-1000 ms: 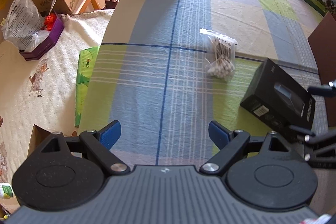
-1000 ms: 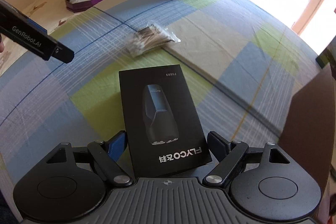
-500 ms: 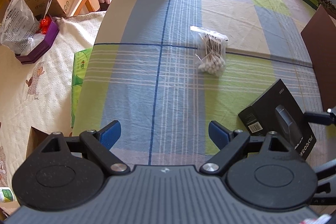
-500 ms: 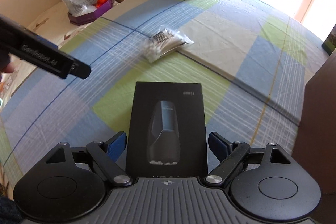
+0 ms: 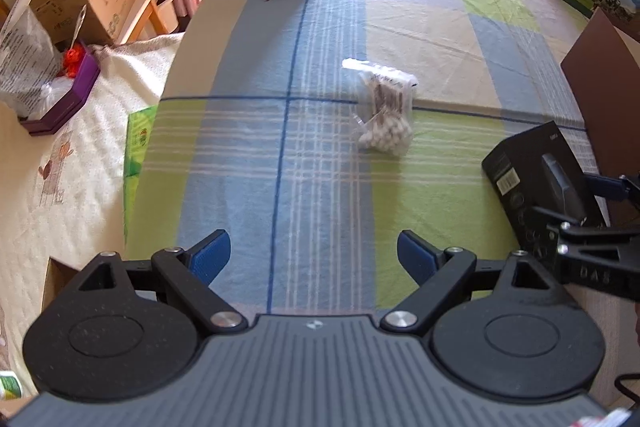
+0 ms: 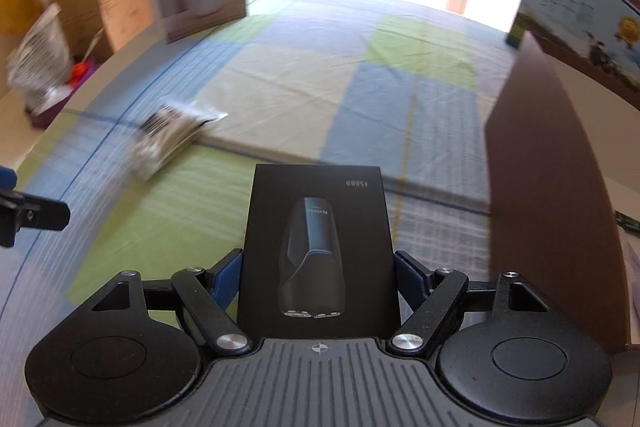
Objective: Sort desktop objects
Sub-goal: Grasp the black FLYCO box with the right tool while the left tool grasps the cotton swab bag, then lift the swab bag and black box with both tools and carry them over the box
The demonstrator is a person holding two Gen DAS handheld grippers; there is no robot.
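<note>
Right gripper (image 6: 318, 277) clamped on the black box (image 6: 318, 247), raised off the tablecloth (image 5: 320, 187). Left gripper (image 5: 314, 253) spread, empty. Cotton swab bag (image 5: 386, 117) unsorted (likely next).

The right tongs (image 6: 318, 267) closed on the black box (image 6: 318, 247). The box rose off the cloth.

Blown-out backlight; right view blurred, perhaps motion.
</note>
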